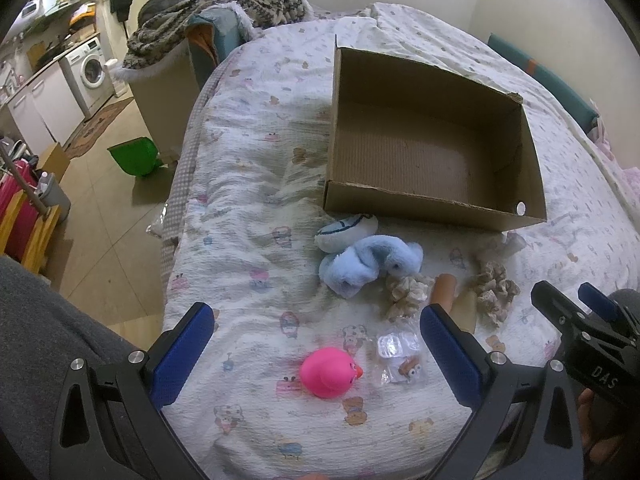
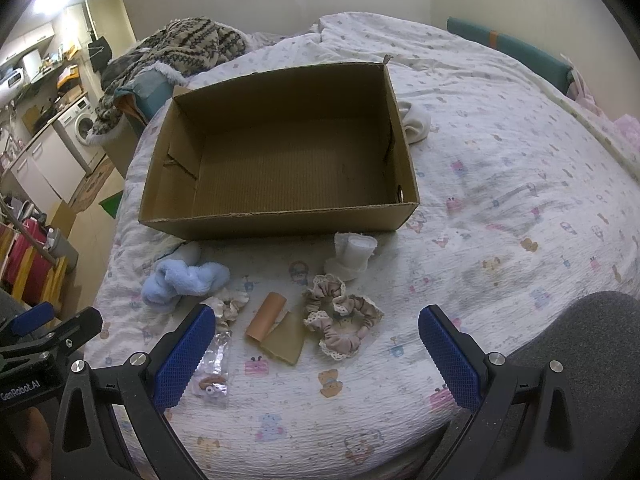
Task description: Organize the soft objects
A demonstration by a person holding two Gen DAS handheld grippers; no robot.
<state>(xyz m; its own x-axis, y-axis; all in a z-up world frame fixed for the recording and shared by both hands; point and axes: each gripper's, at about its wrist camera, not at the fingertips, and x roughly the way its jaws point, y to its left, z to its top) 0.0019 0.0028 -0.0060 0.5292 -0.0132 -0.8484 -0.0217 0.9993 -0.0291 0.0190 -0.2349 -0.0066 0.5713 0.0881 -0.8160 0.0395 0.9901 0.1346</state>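
An open cardboard box (image 1: 420,204) (image 2: 280,224) sits on the bed with nothing in it. In front of it lie a light blue plush (image 1: 368,264) (image 2: 184,280), a white and blue soft piece (image 1: 346,232), two beige scrunchies (image 1: 406,294) (image 2: 344,320), a rolled tan cloth (image 1: 446,288) (image 2: 266,316) and a white sock (image 2: 352,256). A pink rubber duck (image 1: 330,372) lies between the fingers of my left gripper (image 1: 317,312), which is open and above it. My right gripper (image 2: 317,312) hangs open over the larger scrunchie, holding nothing.
A small clear plastic bag (image 1: 400,356) (image 2: 214,368) lies near the duck. Another white soft item (image 2: 416,122) rests behind the box's right corner. A patterned blanket (image 1: 224,0) is heaped at the bed's far left. The bed's left edge drops to a tiled floor with a green bin (image 1: 134,156).
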